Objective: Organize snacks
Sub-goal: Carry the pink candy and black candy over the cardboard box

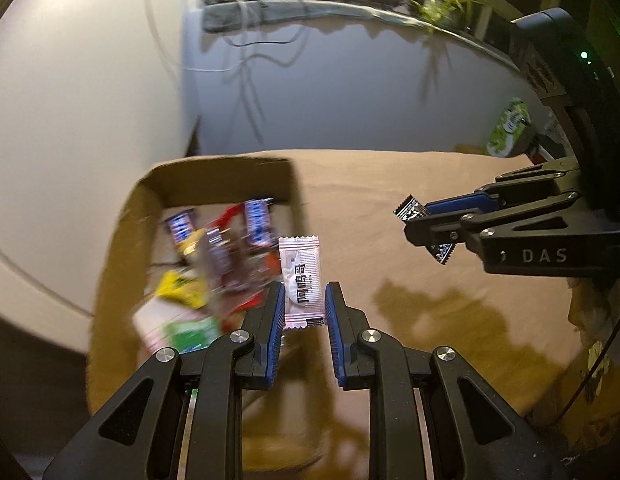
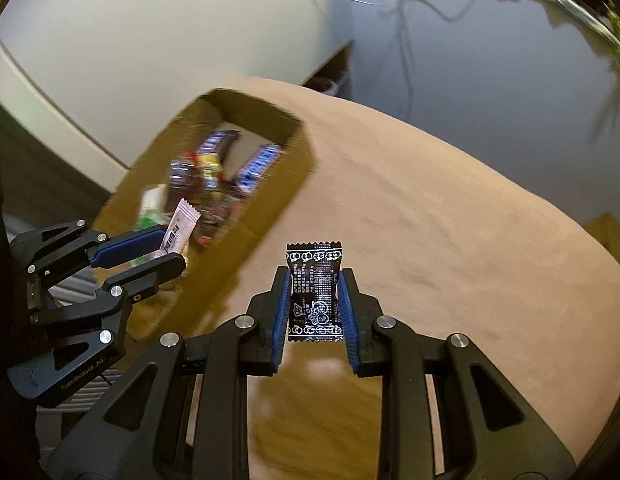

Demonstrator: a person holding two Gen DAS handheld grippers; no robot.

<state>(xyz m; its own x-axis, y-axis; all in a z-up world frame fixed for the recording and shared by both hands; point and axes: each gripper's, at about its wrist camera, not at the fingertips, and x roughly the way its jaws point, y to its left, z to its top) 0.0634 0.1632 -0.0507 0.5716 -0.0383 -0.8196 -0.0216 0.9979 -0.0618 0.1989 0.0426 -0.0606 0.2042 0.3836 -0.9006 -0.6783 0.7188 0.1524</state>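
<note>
Two candy sachets aloft above tan-clothed table: pink sachet (image 1: pixel 301 280) clamped in left gripper (image 1: pixel 302 312) beside cardboard box (image 1: pixel 217 168) near-right corner; black sachet (image 2: pixel 314 292) clamped in right gripper (image 2: pixel 314 308). Carry over box interior, release low.

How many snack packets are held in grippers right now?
2: a pink packet in the left gripper, and a black packet in the right gripper. More snacks lie in the box, blurred.
</note>
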